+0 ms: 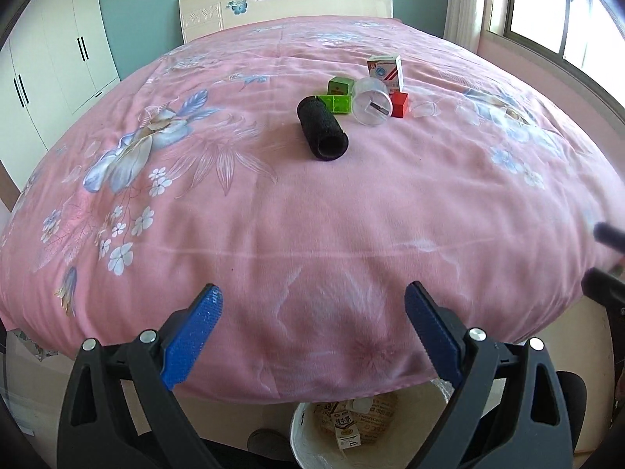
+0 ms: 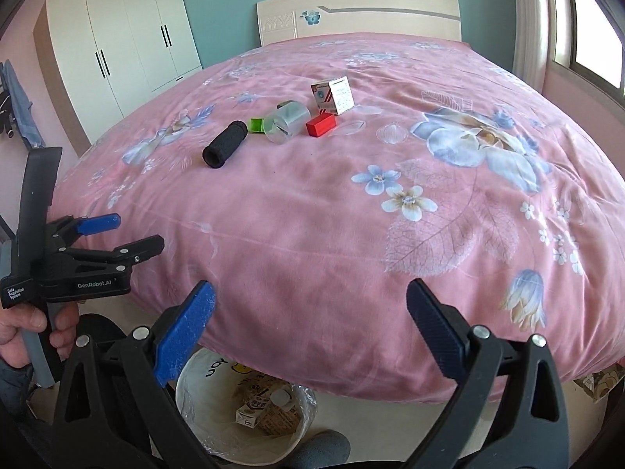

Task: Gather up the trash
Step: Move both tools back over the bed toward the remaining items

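Green box (image 2: 256, 125) half hidden behind clear cup (image 2: 287, 124); bin (image 1: 300, 422) edge-cropped.

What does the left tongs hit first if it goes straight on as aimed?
Probably just the pink bedspread: the open left tongs points across bare cover near the bed's foot. The black tube sits farther along that line, though depth is unclear.

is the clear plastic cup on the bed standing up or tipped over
Tipped over. The clear cup lies on its side on the pink bedspread, its round end facing the camera, between the green box and red box.
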